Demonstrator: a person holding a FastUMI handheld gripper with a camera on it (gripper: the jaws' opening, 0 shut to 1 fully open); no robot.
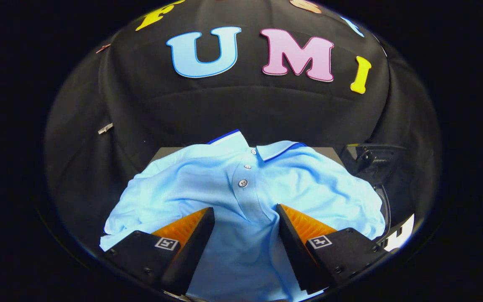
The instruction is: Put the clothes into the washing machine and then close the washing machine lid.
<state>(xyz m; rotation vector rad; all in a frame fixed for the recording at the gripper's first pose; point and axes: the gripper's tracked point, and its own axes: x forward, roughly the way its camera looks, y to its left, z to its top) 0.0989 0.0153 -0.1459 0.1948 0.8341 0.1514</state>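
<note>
Tool (245, 214) over polo shirt (241, 197)
Fingers spread wide, angled down, straddling the button placket; shirt lies across the dark desk (162, 153).

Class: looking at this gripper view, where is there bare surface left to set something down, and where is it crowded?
Bare: narrow strips of dark surface behind the shirt's shoulders, before the booth wall. Crowded: the light blue polo shirt covers nearly everything; the open gripper straddles its placket, and a dark object sits beyond the right sleeve.

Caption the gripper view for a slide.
Open gripper poised over a light blue polo shirt, its fingers straddling the button placket.
</note>
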